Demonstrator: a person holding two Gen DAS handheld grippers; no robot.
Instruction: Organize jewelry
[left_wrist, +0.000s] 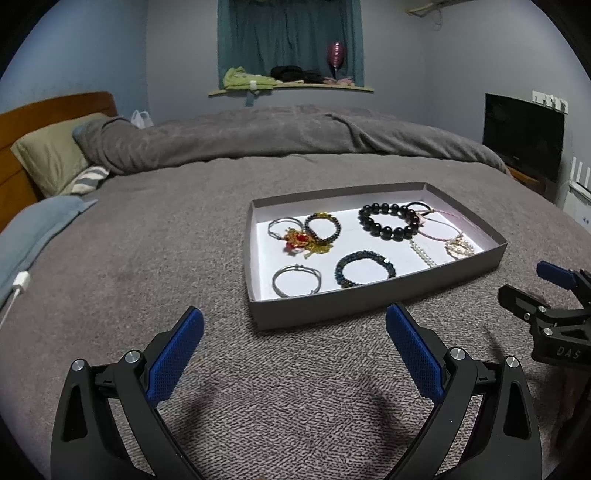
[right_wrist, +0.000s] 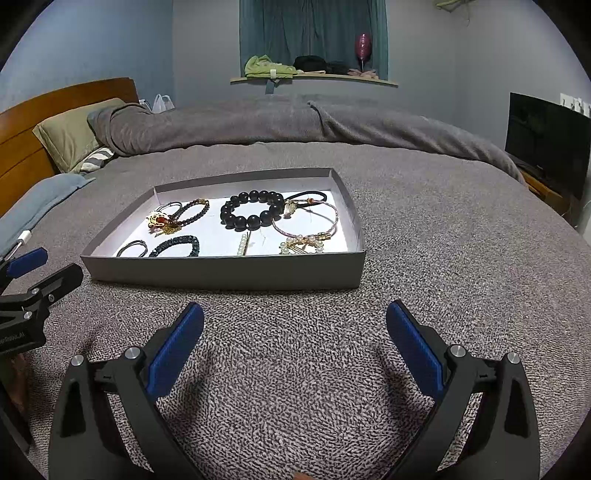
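Two blue-padded black grippers, the left gripper (left_wrist: 294, 321) and the right gripper (right_wrist: 294, 315), are held wide apart and empty above the grey bedspread (right_wrist: 461, 258). Several bracelets, including a large black bead bracelet (right_wrist: 253, 209), are contained in the shallow grey cardboard tray (right_wrist: 221, 273), just ahead of both.
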